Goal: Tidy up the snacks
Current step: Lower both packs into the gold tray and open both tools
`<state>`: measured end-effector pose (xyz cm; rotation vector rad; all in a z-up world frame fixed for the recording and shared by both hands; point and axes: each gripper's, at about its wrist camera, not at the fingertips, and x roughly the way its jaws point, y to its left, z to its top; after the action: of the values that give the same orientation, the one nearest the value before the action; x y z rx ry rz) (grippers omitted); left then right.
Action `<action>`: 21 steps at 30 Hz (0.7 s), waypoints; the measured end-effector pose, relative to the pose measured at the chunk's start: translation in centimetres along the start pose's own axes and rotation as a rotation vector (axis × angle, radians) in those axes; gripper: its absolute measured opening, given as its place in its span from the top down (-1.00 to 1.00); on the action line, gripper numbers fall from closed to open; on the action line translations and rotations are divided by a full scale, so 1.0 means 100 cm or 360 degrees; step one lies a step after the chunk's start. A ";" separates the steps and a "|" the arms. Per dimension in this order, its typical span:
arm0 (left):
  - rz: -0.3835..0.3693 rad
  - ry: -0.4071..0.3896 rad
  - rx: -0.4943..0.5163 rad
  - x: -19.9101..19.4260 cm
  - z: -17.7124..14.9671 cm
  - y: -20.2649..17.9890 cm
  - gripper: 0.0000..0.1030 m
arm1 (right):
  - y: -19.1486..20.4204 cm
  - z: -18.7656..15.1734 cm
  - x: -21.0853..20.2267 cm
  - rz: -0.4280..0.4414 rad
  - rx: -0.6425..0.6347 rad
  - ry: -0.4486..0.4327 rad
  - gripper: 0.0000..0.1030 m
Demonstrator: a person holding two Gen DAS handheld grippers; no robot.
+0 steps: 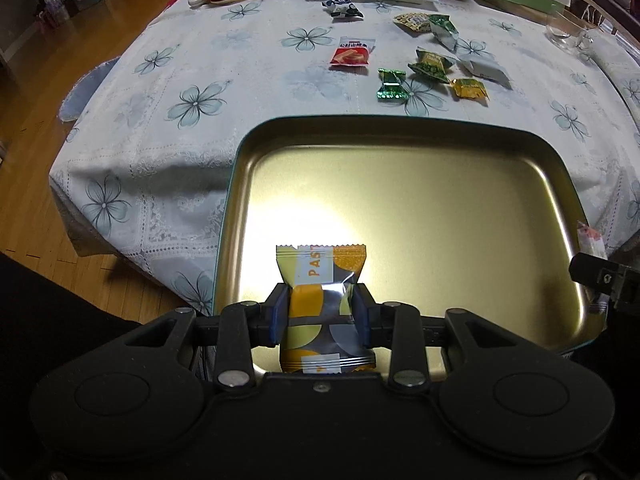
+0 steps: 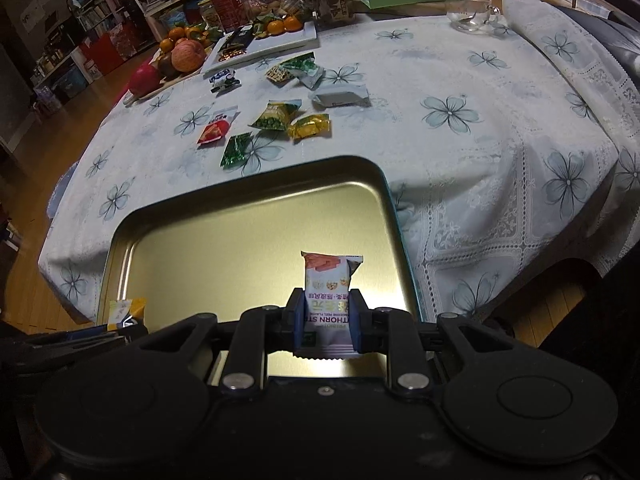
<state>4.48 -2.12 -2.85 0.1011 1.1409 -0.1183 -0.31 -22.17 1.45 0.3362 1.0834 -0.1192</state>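
The left gripper (image 1: 320,312) has its jaws pressed on the waist of an orange-and-grey pastry packet (image 1: 322,280), whose long axis runs straight ahead along the fingers, crimped end pointing away. It hangs over the near left part of a gold metal tray (image 1: 420,200), whose floor shows nothing lying on it. The right gripper (image 2: 326,320) likewise clamps a white hawthorn snack packet (image 2: 330,284), long axis forward, above the tray's (image 2: 240,240) near right part. Beyond the tray, loose wrapped snacks (image 1: 432,66) lie scattered on the flowered tablecloth (image 1: 180,100)
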 end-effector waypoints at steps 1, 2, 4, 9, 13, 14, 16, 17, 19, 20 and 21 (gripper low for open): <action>-0.0005 0.0007 0.0001 0.000 -0.002 -0.001 0.18 | 0.000 -0.004 0.002 0.0006 0.0002 0.0013 0.53; -0.0010 0.0013 0.0004 0.001 -0.005 -0.001 0.17 | 0.001 -0.007 0.002 0.0016 0.0001 0.0023 0.53; -0.0008 0.0006 0.0028 0.000 -0.008 -0.004 0.17 | 0.003 -0.014 0.001 0.0027 -0.0014 0.0030 0.53; -0.0034 -0.0033 0.0052 -0.007 -0.009 -0.005 0.17 | 0.009 -0.017 -0.004 0.0018 -0.0071 -0.0016 0.53; -0.0079 -0.0038 0.0010 -0.009 -0.009 0.000 0.17 | 0.007 -0.015 -0.005 0.0041 -0.0051 -0.0012 0.53; -0.0083 -0.0038 0.0003 -0.009 -0.009 0.001 0.17 | 0.006 -0.014 -0.005 0.0046 -0.0046 -0.0007 0.52; -0.0077 -0.0034 -0.0005 -0.008 -0.009 0.002 0.17 | 0.006 -0.014 -0.005 0.0071 -0.0036 0.0002 0.46; -0.0074 -0.0031 -0.0008 -0.008 -0.008 0.002 0.17 | 0.005 -0.013 -0.006 0.0087 -0.0029 0.0000 0.46; -0.0076 -0.0027 -0.0012 -0.007 -0.008 0.002 0.17 | 0.004 -0.012 -0.007 0.0113 -0.0018 -0.0011 0.42; -0.0076 -0.0026 -0.0012 -0.007 -0.008 0.002 0.17 | 0.004 -0.012 -0.008 0.0113 -0.0014 -0.0017 0.38; -0.0074 -0.0025 -0.0010 -0.007 -0.008 0.002 0.17 | 0.004 -0.011 -0.008 0.0106 -0.0011 -0.0020 0.33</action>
<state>3.50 -1.80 -2.56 0.0682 1.1281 -0.1569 -1.52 -21.42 1.73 0.3649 1.0587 -0.0582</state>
